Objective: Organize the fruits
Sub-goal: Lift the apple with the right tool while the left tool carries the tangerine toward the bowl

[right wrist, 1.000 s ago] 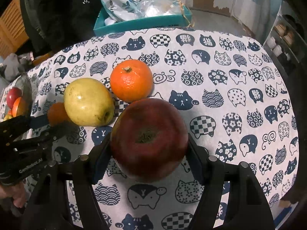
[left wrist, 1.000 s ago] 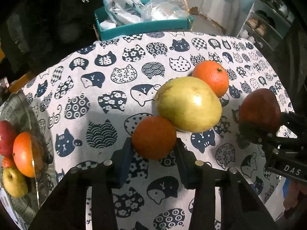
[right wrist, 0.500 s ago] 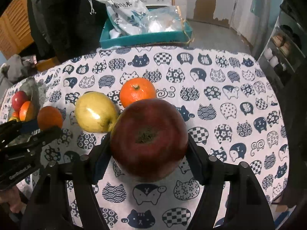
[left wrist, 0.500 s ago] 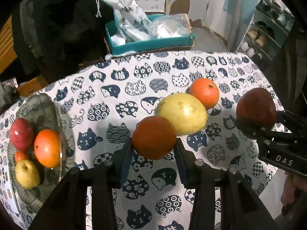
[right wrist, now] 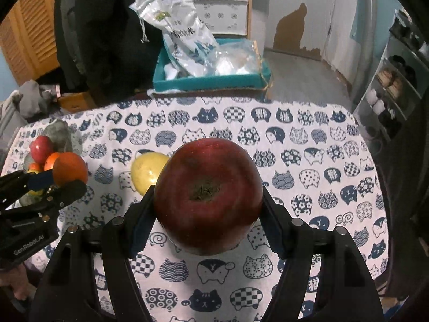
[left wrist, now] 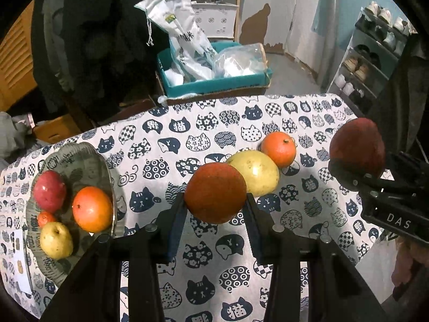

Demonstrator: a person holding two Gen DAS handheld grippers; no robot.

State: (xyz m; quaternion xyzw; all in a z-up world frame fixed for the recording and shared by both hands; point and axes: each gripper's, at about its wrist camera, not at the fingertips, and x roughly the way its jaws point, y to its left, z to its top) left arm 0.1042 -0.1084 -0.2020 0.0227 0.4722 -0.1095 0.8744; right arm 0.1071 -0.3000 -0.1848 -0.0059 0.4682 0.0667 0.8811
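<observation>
The glass bowl [left wrist: 80, 158] at the left end of the table holds a red apple [left wrist: 49, 194], a large orange [left wrist: 92, 208], a small mandarin [left wrist: 45, 218] and a yellow pear [left wrist: 56, 239]. Beyond the far edge, a teal box [left wrist: 214, 83] contains a printed white bag [left wrist: 182, 40] and a clear plastic bag [left wrist: 240, 60]. The left gripper [left wrist: 215, 209] is clamped on an orange [left wrist: 215, 191], lifted above the cat-print tablecloth [left wrist: 187, 139]; the right gripper [right wrist: 207, 217] grips a big dark-red apple [right wrist: 208, 198], also aloft. A yellow pear-like fruit [left wrist: 256, 171] and a mandarin [left wrist: 278, 149] lie touching on the cloth. A shoe rack [left wrist: 370, 59] stands at right
</observation>
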